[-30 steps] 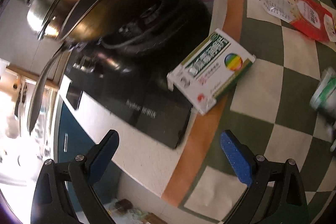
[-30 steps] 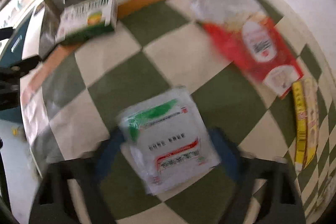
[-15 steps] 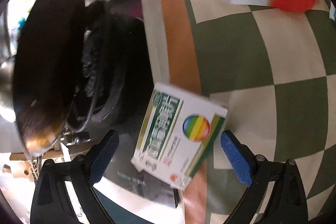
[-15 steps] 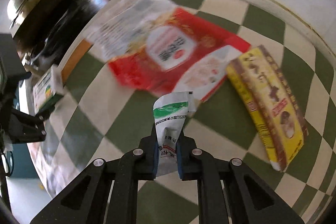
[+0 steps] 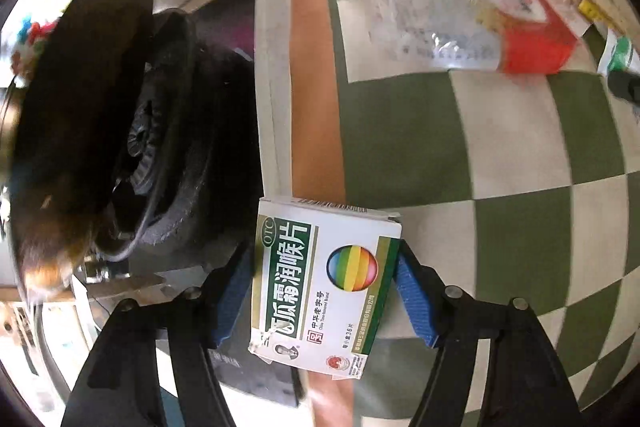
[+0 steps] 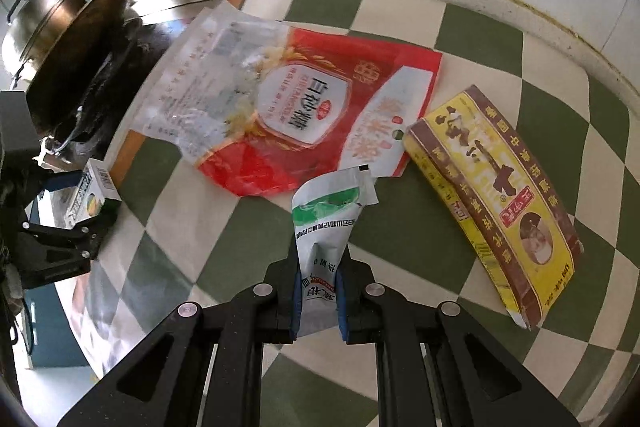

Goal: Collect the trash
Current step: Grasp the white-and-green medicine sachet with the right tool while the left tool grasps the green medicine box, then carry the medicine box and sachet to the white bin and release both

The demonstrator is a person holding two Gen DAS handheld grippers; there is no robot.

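While left gripper (image 5: 324, 291) closes on lozenge box (image 5: 326, 287) at mat edge beside stove (image 5: 172, 147), jaws just closing, blue pads at both long sides; contact likely, grip firm before lift. Keep squeeze square; carton crushes easily. Right gripper (image 6: 318, 301) clamped on white-green sachet (image 6: 326, 227). Sugar bag (image 6: 296, 107) and yellow packet (image 6: 496, 195) remain on checkered mat (image 6: 400, 15). Box reads "OTC".

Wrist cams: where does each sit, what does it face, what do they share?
Left wrist: on the left gripper, facing steeply down at the lozenge box its jaws have just been closing on; stove beside.
Right wrist: on the right gripper, facing down at the white sachet it pinches.
Shared: box, red bag, checkered cloth.
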